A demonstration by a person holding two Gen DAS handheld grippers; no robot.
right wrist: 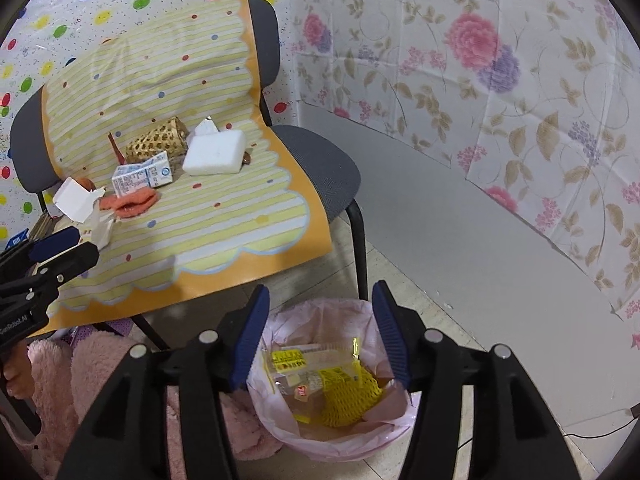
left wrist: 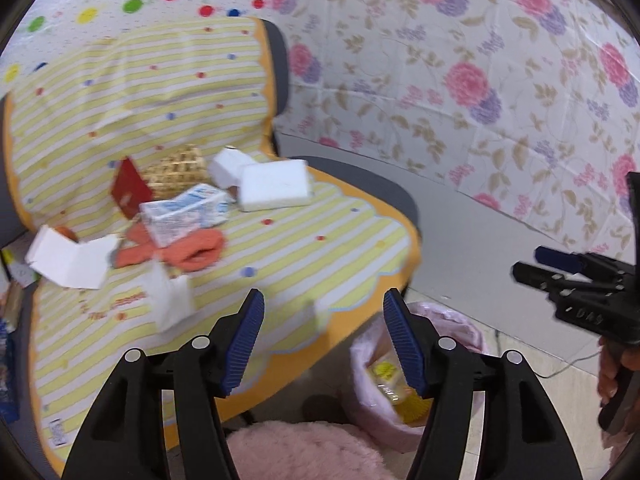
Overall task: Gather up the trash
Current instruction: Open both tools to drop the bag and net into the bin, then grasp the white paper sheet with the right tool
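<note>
Both jaws parted, empty: right gripper (right wrist: 320,340) above pink-lined bin (right wrist: 320,440) (yellow net bag (right wrist: 348,394) inside), left gripper (left wrist: 324,344) facing chair (right wrist: 320,168); milk carton (right wrist: 143,175) lying lengthwise across seat.

Left gripper (left wrist: 324,338) and right gripper (right wrist: 318,338): black plastic arms, ribbed blue pads (right wrist: 251,342), silver round pins at the joints. White lettering on the bodies. Person wears fluffy pink fabric (right wrist: 52,380).
</note>
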